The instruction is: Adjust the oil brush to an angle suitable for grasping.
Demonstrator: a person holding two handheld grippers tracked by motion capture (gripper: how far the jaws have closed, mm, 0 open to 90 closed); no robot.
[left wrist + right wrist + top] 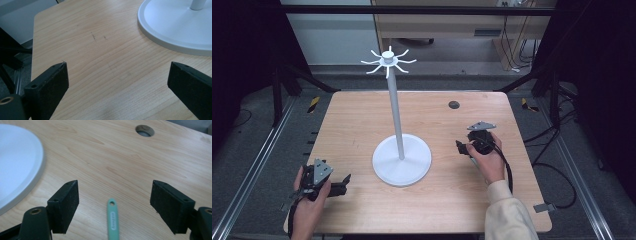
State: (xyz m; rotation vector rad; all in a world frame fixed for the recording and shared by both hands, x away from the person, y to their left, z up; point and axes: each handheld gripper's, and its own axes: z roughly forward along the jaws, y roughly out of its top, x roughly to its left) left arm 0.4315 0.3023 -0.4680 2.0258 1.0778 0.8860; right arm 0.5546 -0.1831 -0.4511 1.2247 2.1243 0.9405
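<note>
A green handle (112, 218) is seen lying between the wide-spread jaws of the right gripper (114, 205), pointing straight ahead. The left gripper (117, 85) is spread too.

One desk (362, 115), wooden. One white stand (401, 159) stood on it: one round base, one pole, one hub with eight hooks on top. One green handle (112, 220) lay right of the stand's base, partly seen. One round hole (454, 104) behind-right of the stand. Two hand-held grippers, left (343, 182) and right (460, 146), each wide apart.
</note>
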